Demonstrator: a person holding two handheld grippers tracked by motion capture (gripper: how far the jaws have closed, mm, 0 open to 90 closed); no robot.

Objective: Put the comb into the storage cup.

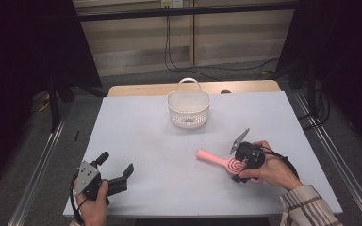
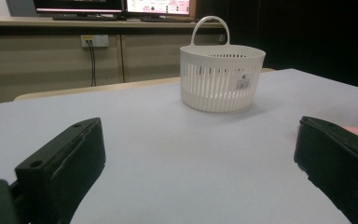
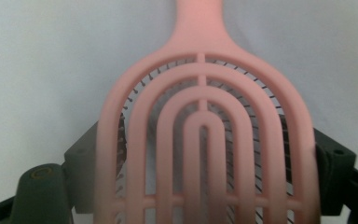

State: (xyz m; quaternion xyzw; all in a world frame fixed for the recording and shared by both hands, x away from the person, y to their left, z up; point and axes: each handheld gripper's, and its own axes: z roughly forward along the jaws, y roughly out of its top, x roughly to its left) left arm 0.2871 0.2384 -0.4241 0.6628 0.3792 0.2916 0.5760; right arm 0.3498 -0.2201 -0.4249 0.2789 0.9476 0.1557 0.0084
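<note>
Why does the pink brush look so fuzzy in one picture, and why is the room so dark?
In the right gripper view the pink brush sits too near the lens, so it blurs; in the high view light falls on the table while the surroundings stay black; the left gripper view shows the basket sharp.

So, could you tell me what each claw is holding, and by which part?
The right claw grips the pink hairbrush by the sides of its vented head; the left claw stands open, holding nothing.

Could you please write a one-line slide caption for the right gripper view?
Right gripper with its jaws on either side of a pink hairbrush head, handle pointing away, over the white table.
</note>
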